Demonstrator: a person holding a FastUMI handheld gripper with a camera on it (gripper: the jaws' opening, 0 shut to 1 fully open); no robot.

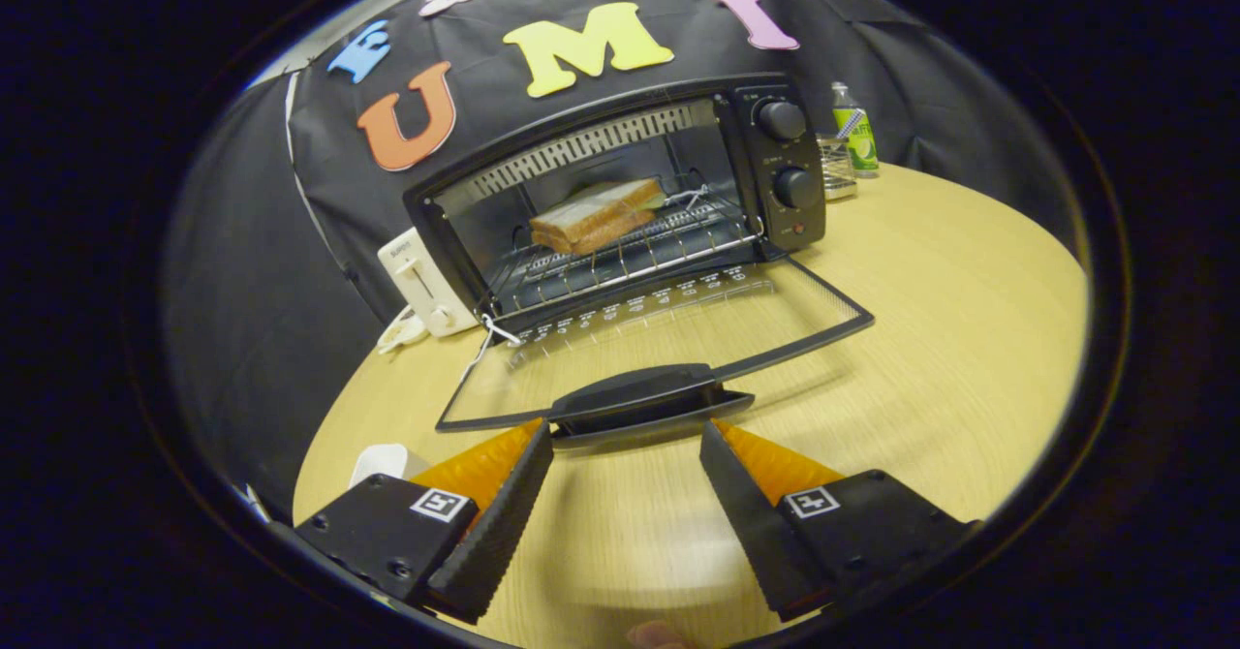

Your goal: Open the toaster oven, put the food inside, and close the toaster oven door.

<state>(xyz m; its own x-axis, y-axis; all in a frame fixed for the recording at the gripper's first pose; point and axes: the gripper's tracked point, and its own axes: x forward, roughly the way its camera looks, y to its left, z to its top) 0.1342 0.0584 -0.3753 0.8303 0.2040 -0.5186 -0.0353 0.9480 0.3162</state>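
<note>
Glass door (668,339) lies flat open, bread (593,215) already on the oven (775,160) rack; gripper (627,455) spread empty at the handle (647,399), closing step next: lift door.

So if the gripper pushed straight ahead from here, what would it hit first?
Most likely the door handle of the open toaster oven: it sits just ahead of the open gripper, between the fingertips. Height is hard to judge.

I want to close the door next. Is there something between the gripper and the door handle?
Nothing visible. The gripper is open, and the door handle lies just ahead of its fingers, with bare table between. The sandwich already sits on the rack.
</note>
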